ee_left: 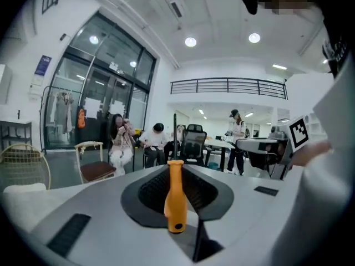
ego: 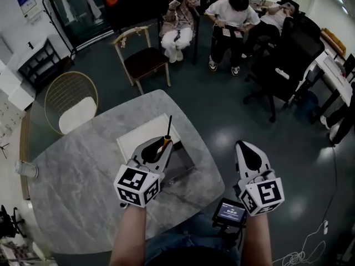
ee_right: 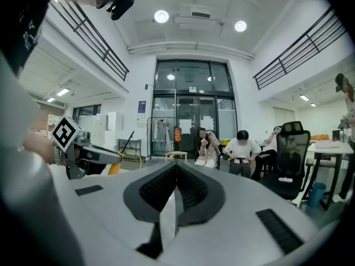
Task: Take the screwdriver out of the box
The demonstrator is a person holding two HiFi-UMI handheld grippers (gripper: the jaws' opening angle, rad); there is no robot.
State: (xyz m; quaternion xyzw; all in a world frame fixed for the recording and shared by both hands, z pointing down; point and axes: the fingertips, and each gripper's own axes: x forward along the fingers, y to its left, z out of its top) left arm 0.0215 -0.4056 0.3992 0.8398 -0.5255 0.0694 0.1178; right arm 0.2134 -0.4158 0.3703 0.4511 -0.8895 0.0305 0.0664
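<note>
I have two grippers and one screwdriver. My left gripper (ego: pixel 165 144) is clamped on the screwdriver (ee_left: pixel 176 195): the orange handle sits between my pads and the dark shaft pokes out past my tips. The one box (ego: pixel 187 158) lies open just beneath those tips, on the one table (ego: pixel 72 165). My right gripper (ego: pixel 243 147) is off beside the table's edge, jaws pressed together on nothing. Three people (ego: pixel 230 15) sit far ahead.
</note>
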